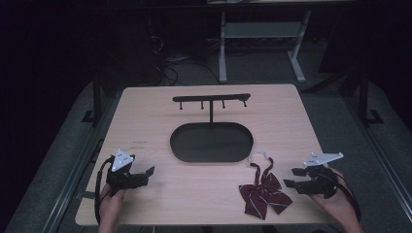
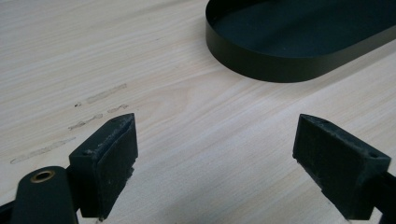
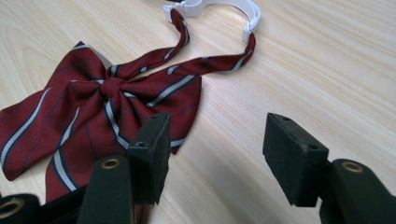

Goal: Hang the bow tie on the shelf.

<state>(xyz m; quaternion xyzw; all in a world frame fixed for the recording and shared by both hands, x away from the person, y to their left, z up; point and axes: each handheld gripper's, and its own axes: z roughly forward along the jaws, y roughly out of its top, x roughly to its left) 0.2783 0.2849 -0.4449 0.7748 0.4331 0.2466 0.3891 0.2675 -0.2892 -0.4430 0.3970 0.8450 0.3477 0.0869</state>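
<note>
Wooden table (image 1: 145,121): we hold right gripper (image 1: 291,177) jaws apart beside striped bow tie (image 1: 265,191); left gripper (image 1: 145,173) likewise gaping, empty.

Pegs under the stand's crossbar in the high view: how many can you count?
4. All hang along the stand's crossbar: one near its left end, two around the post, one near its right end. None seems hidden.

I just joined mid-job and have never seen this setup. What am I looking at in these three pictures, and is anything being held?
A person sits at a wooden table with a hand-held claw in each hand. The high view looks down from above: left claw, right claw. The other two pictures come from cameras riding on each claw. On the table lie a striped red bow tie with a white clip, and a black oval tray with a hook rack. Both claws are open; nothing is held.
</note>
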